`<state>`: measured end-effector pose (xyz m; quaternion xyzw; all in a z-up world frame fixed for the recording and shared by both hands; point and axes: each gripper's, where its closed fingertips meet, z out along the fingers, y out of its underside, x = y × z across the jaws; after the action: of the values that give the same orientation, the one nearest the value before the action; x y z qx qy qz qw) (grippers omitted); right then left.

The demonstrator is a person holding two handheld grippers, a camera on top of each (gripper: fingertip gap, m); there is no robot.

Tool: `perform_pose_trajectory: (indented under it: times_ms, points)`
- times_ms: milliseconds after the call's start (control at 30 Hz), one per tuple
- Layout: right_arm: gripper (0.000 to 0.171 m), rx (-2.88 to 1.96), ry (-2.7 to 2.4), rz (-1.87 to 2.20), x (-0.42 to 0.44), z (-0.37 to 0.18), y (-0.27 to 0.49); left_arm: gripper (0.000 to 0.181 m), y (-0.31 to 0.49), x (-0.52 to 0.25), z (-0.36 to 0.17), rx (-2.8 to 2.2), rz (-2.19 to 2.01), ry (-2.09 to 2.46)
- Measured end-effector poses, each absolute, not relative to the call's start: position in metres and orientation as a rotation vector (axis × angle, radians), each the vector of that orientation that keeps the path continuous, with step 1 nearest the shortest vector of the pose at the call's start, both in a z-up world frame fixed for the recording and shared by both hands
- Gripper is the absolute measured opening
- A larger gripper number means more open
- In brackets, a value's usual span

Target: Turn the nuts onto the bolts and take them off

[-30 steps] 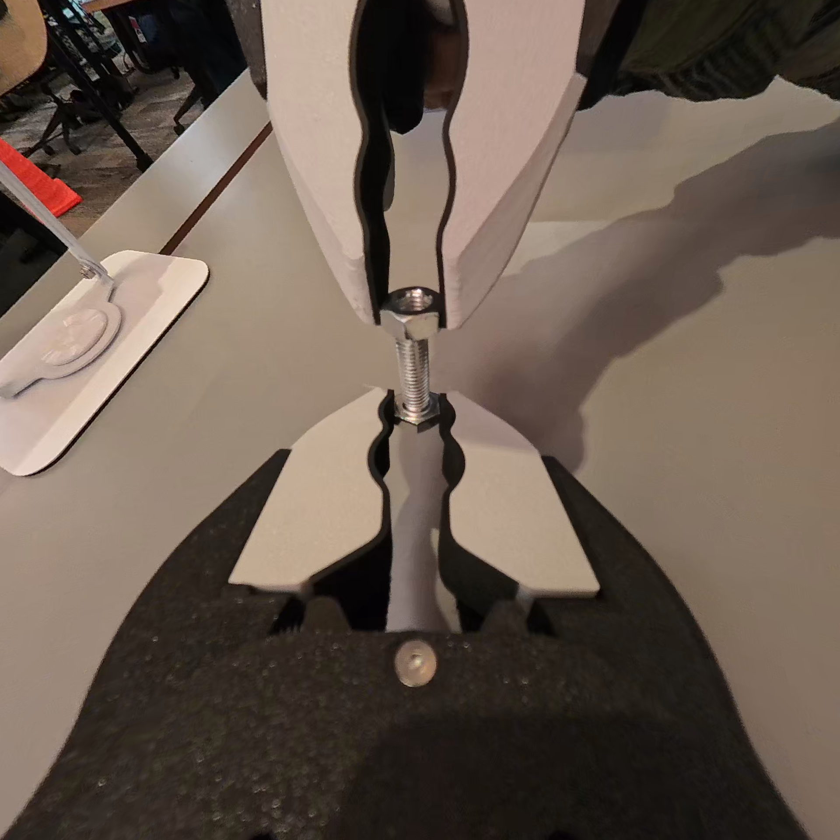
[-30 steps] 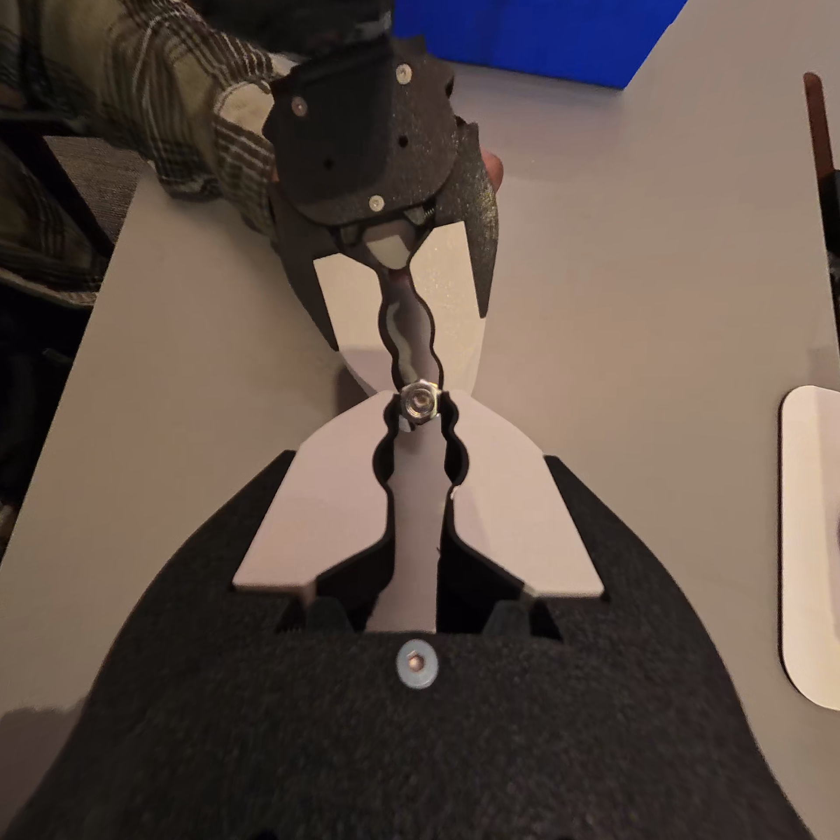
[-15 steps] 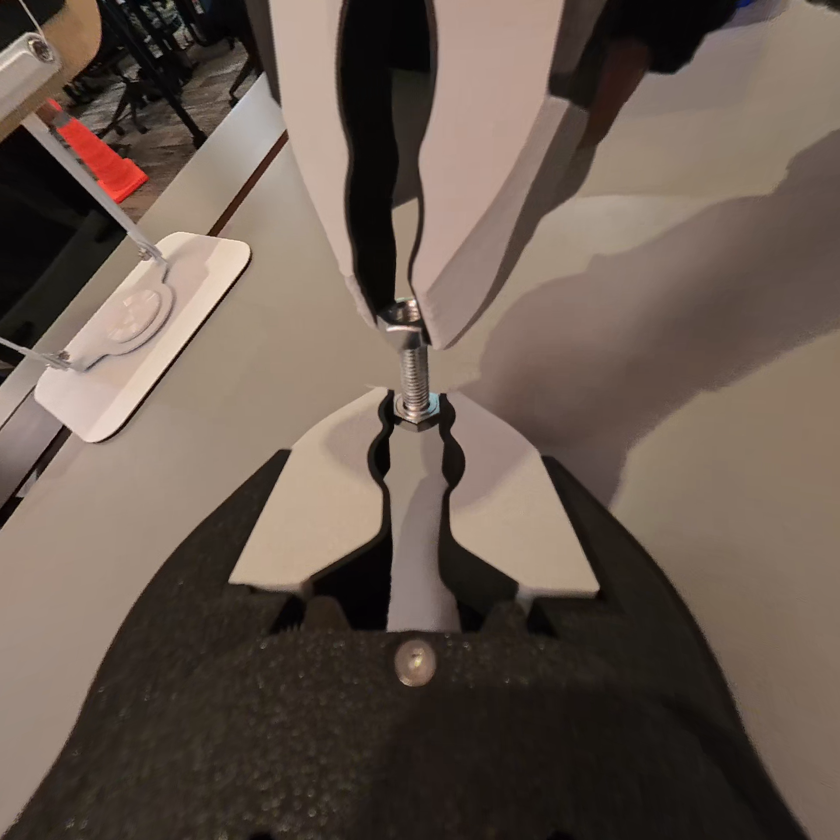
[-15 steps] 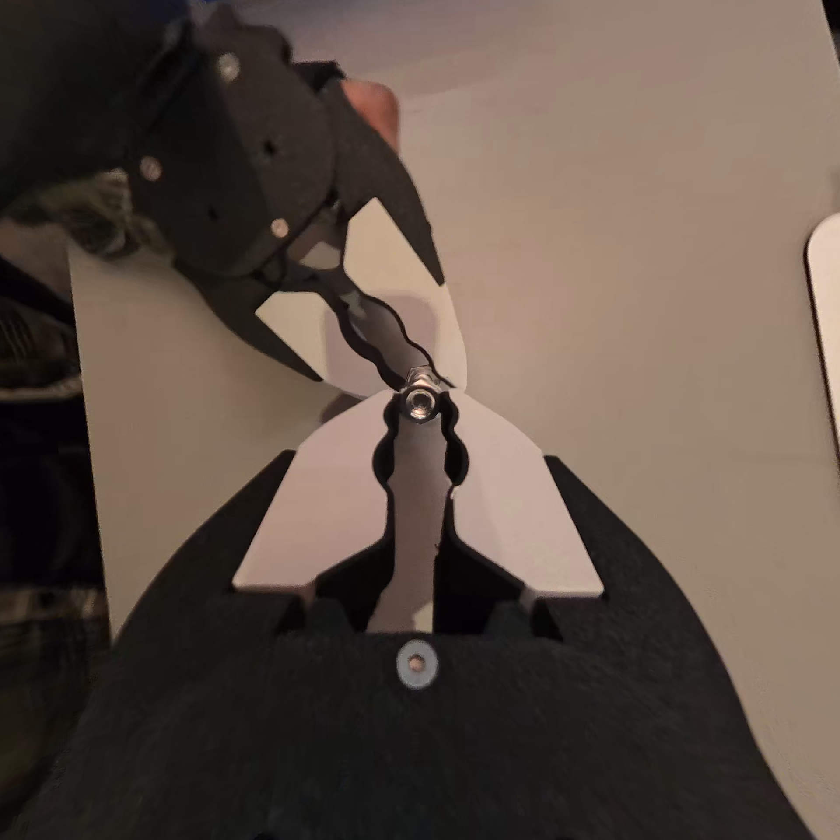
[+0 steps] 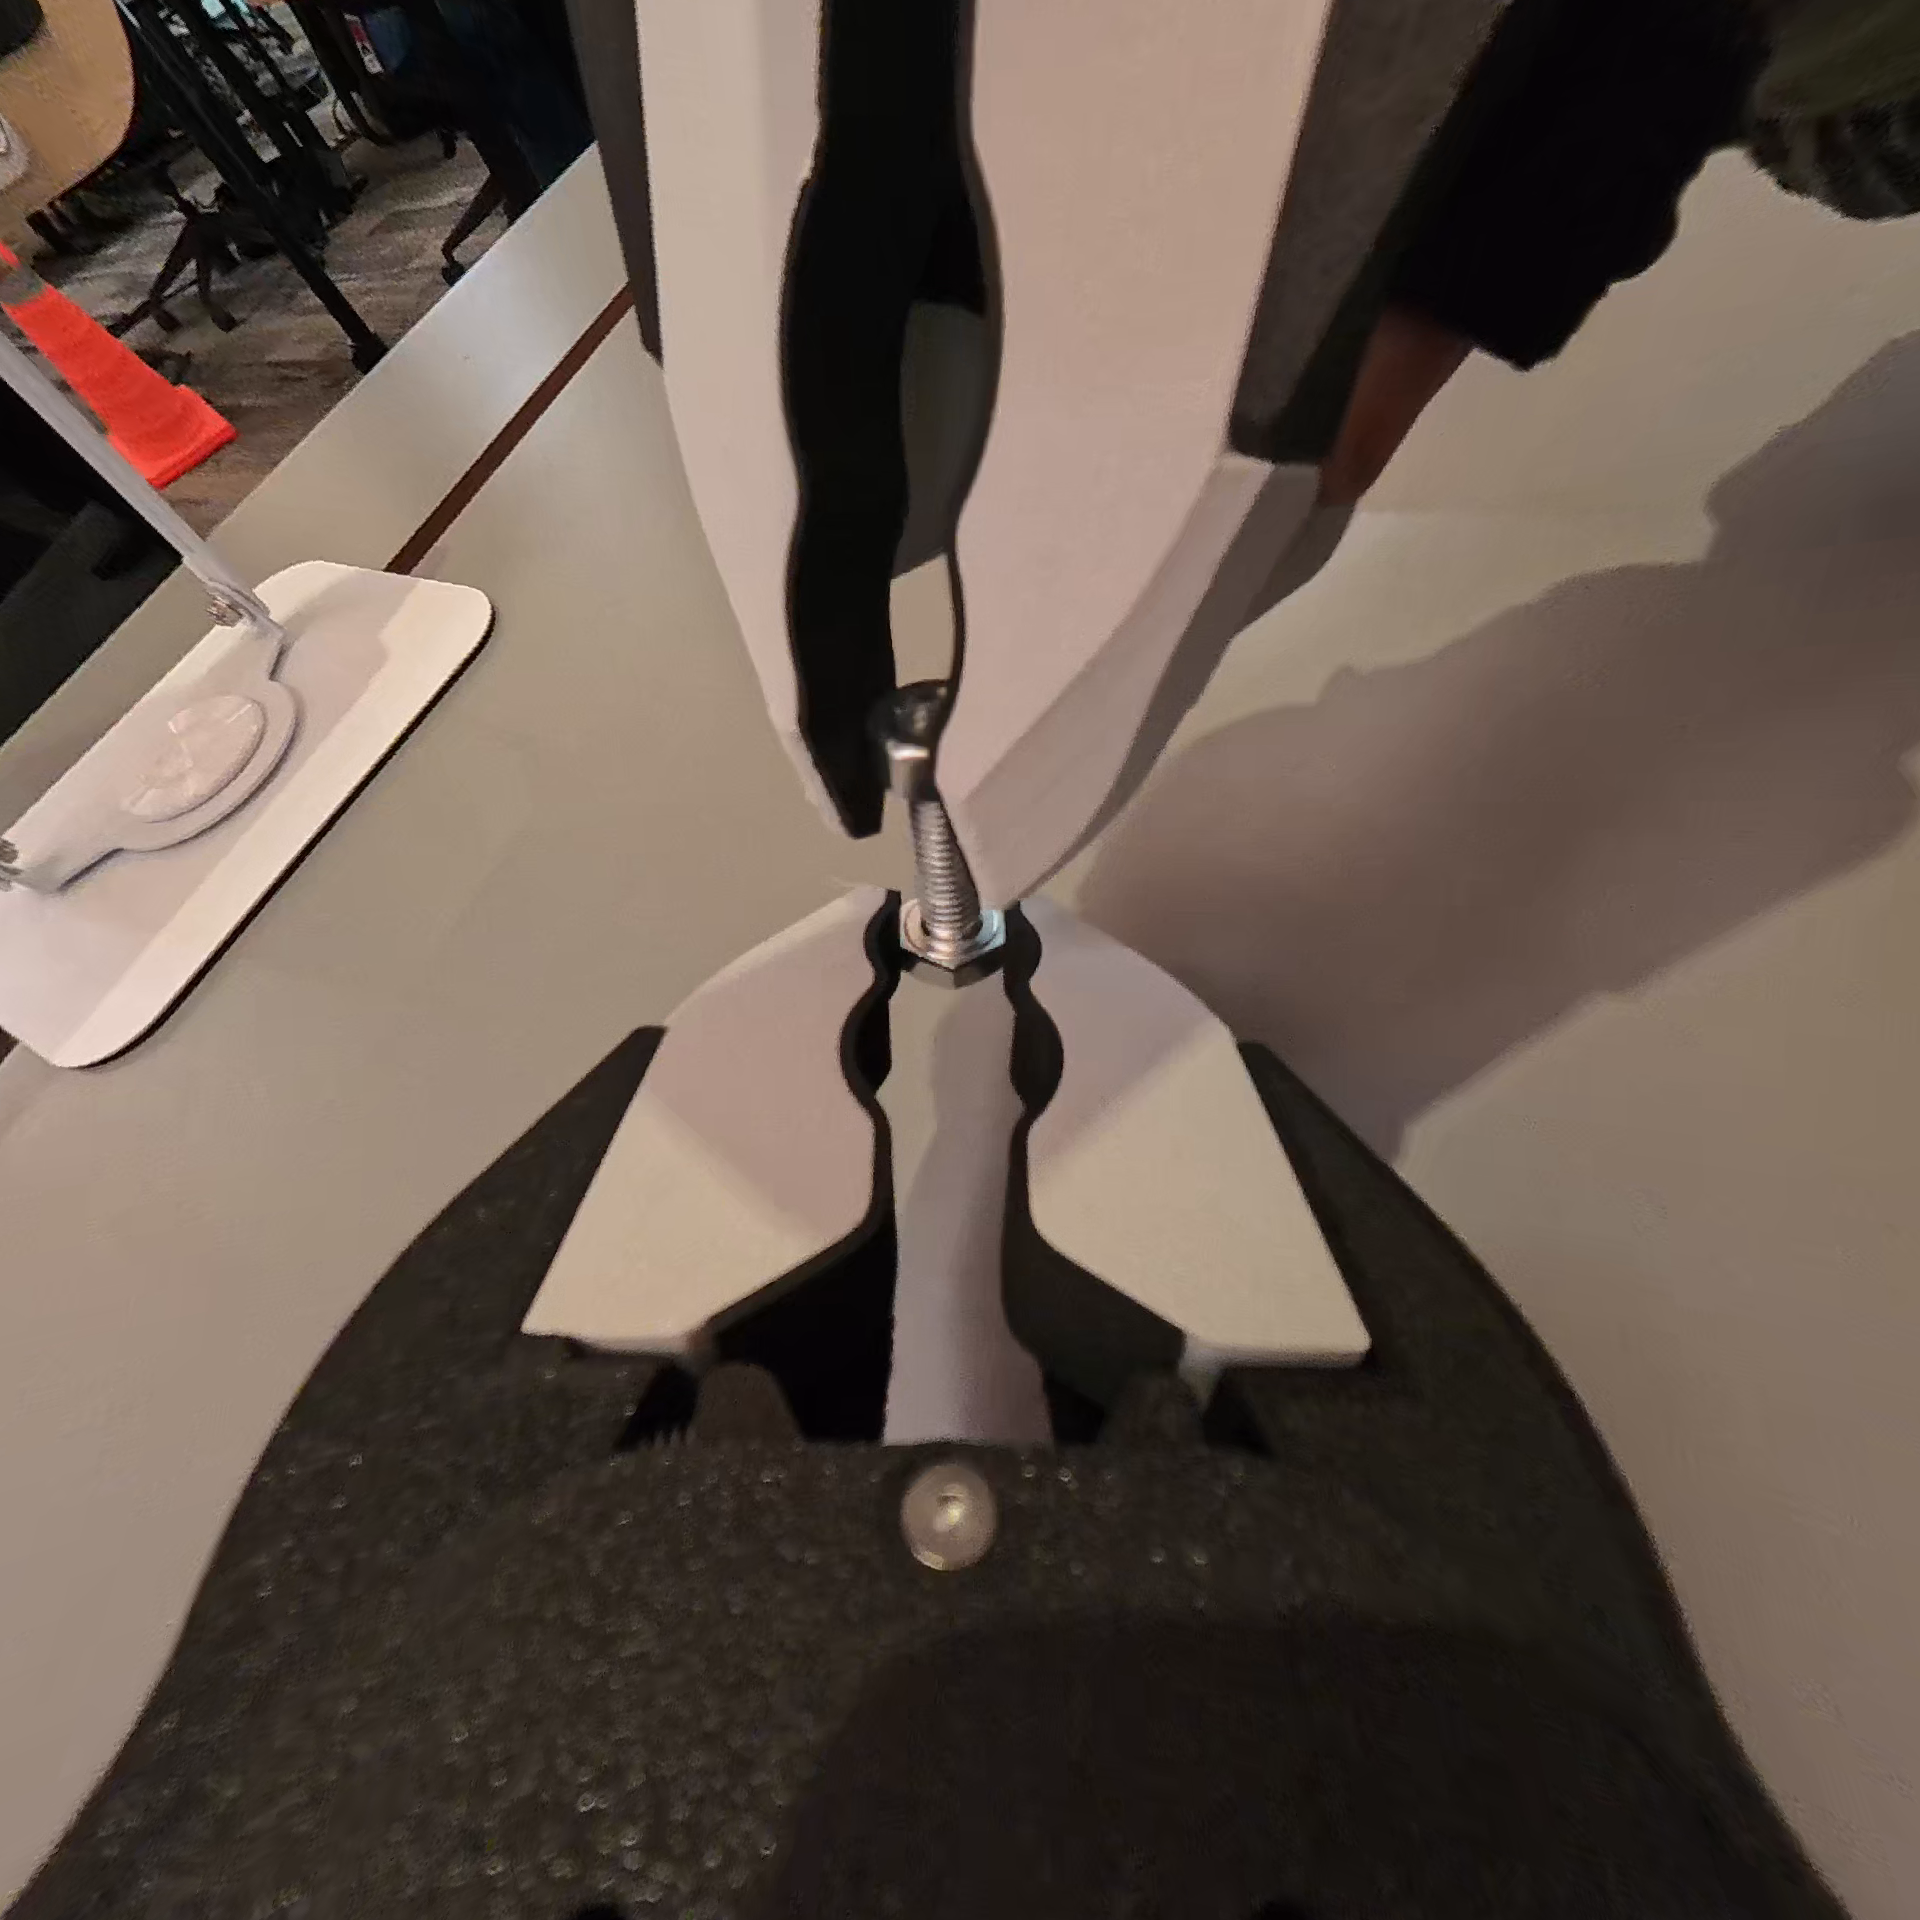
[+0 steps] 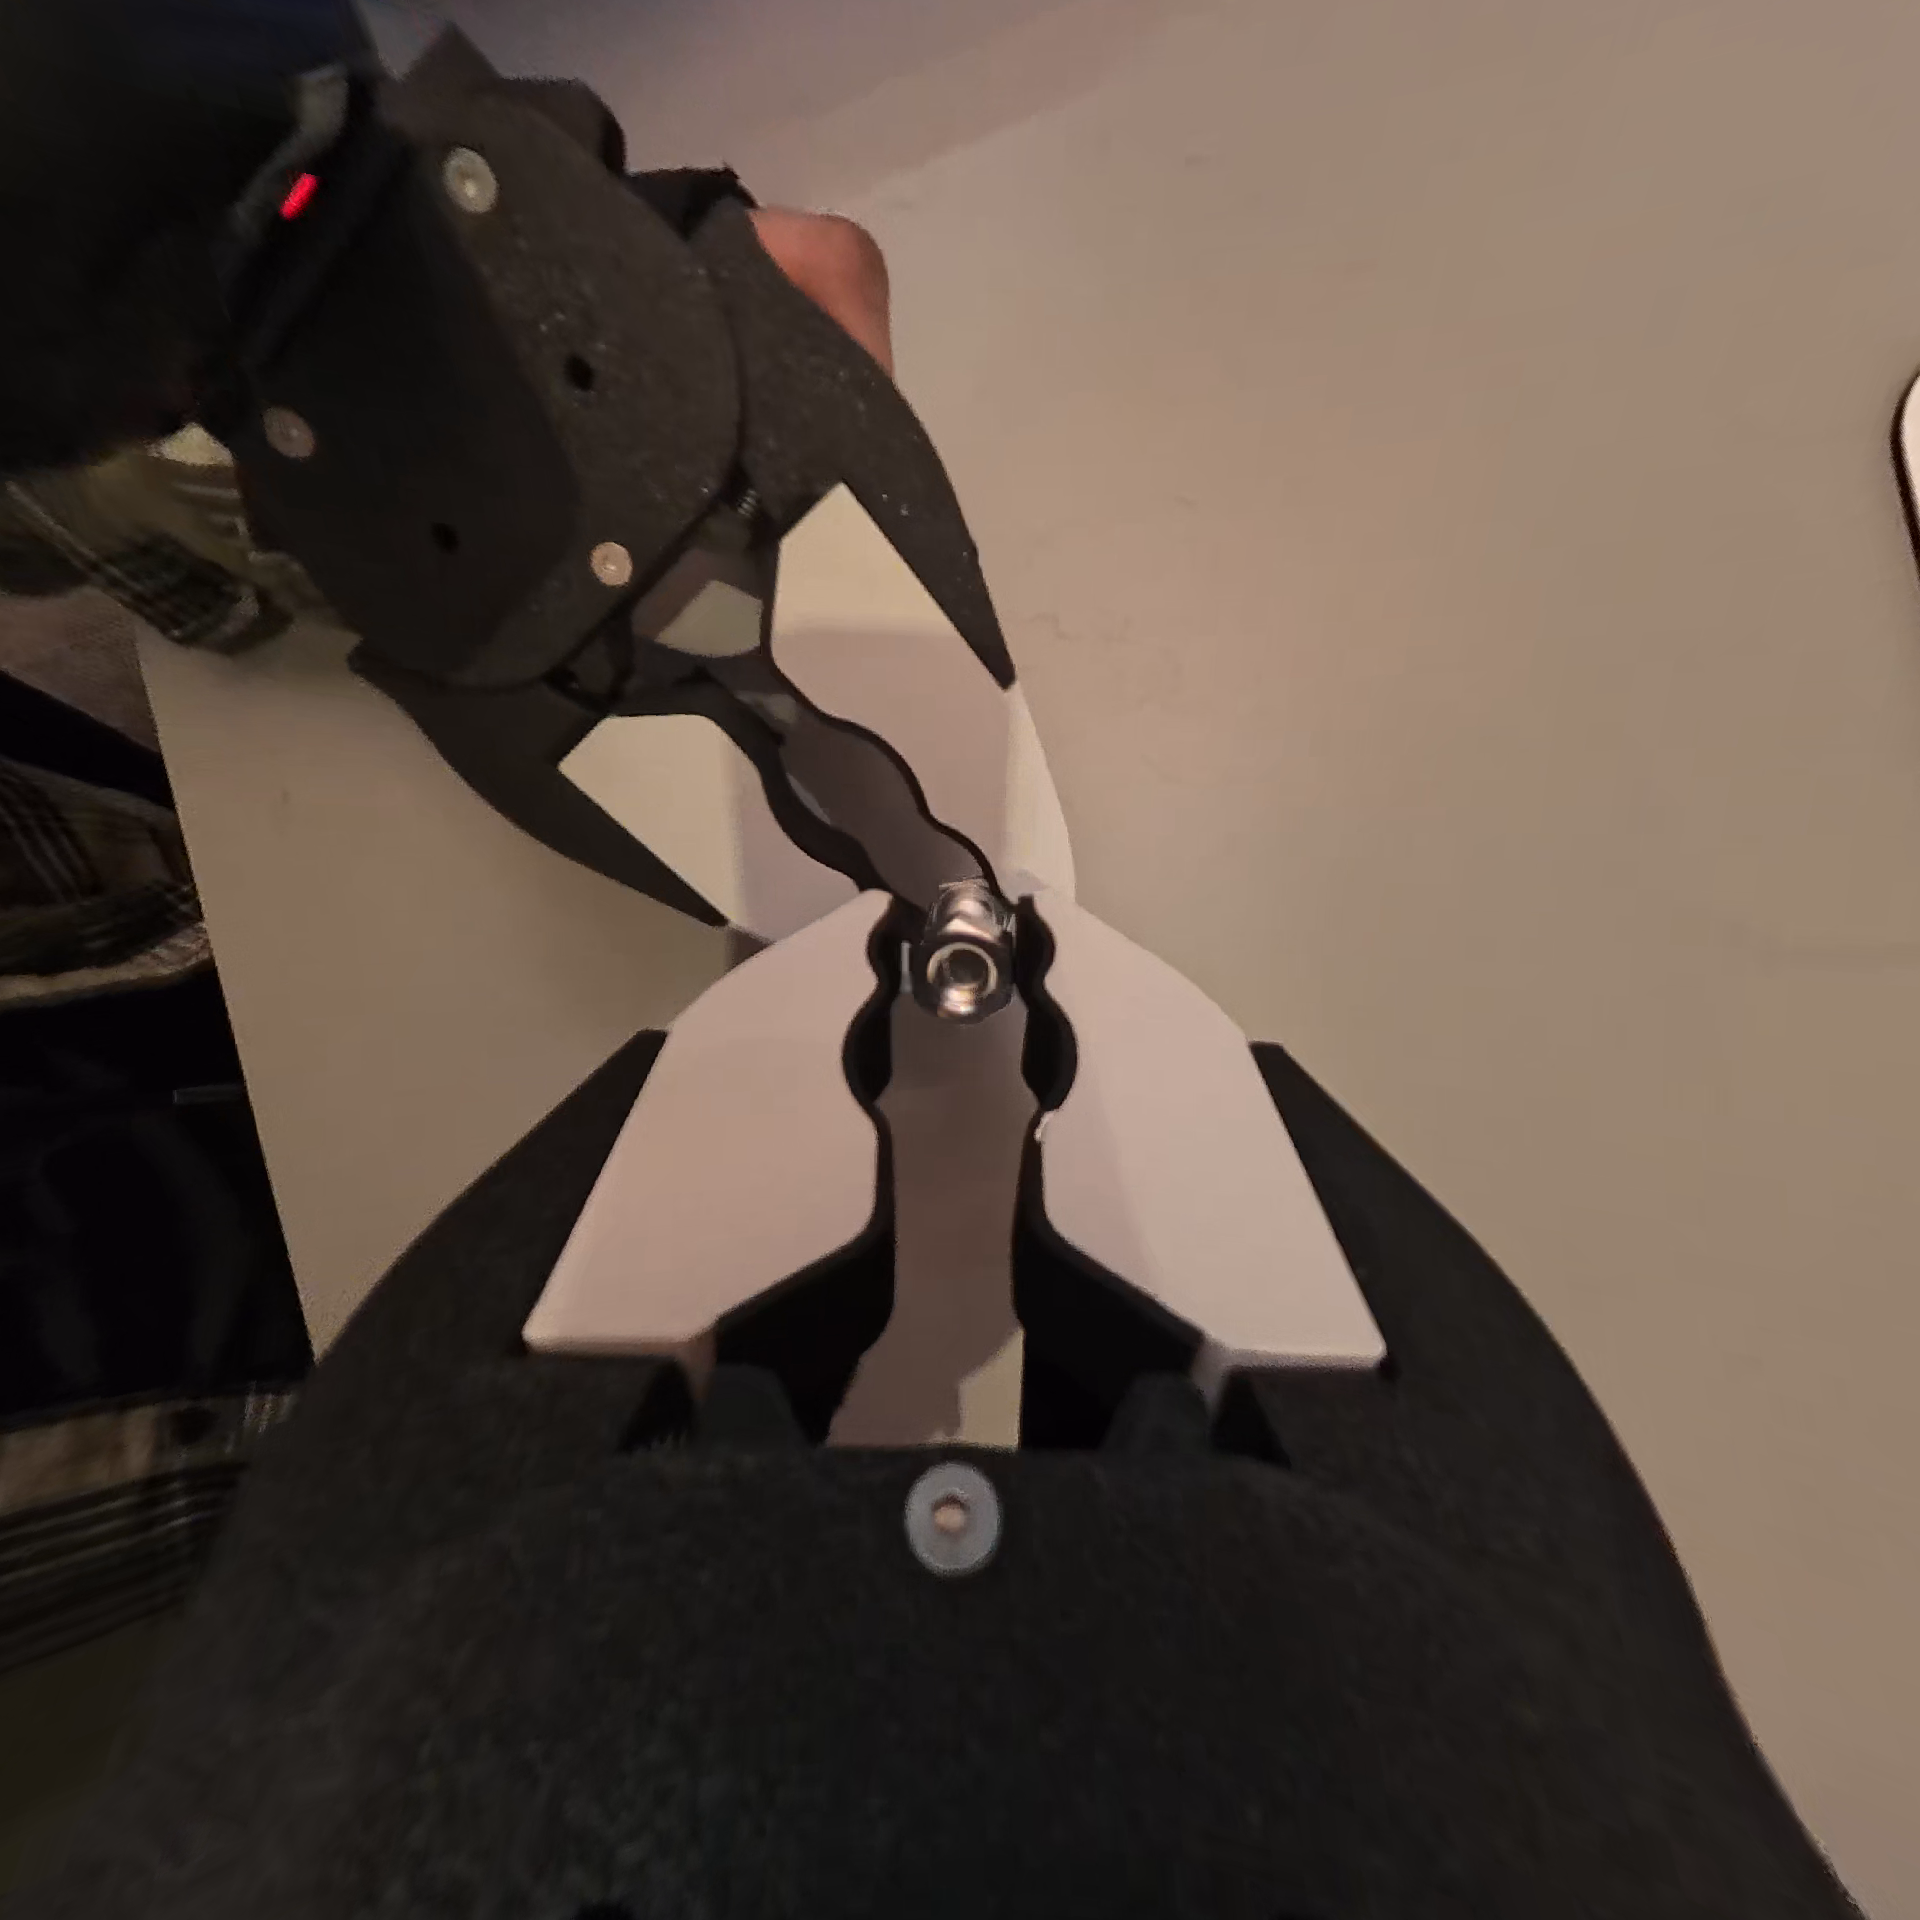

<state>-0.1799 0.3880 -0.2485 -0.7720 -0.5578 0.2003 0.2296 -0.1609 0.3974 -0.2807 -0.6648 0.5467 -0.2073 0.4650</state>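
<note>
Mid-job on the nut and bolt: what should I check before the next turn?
1. Left tool shut on the bolt at its head: ok.
2. Right tool shut on the nut: ok.
3. Nut sits at the bolt's far end: ok.
4. Threads engaged squarely: cannot tell.
5. Tools in line along the bolt: not ok, they meet at an angle in the right wrist view.
6. White stand base clear of both tools: ok.

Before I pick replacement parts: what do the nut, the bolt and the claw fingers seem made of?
Nut: bright silvery metal, likely plated steel, with mirror-like glints. Bolt: same shiny metal, threads catching light. Left claw fingers: matte white, probably plastic, no shine; the black lining on their wavy inner edges looks rubbery, but that is uncertain.
</note>
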Motion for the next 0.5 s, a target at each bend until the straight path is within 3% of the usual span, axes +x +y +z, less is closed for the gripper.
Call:
perform_pose_trajectory:
  times_ms: [200,367,500]
  points:
    - [0.029,-1.979,-1.632,0.521,-0.183,-0.242,0.388,0.018,0.394,-0.159,-0.278,-1.632,-0.586,1.329]
    - [0.046,-1.802,-1.760,0.415,-0.173,-0.228,0.389,0.018,0.391,-0.158,-0.278,-1.634,-0.681,1.327]
    - [0.048,-1.522,-2.039,0.348,-0.157,-0.210,0.378,0.018,0.383,-0.155,-0.276,-1.599,-0.787,1.363]
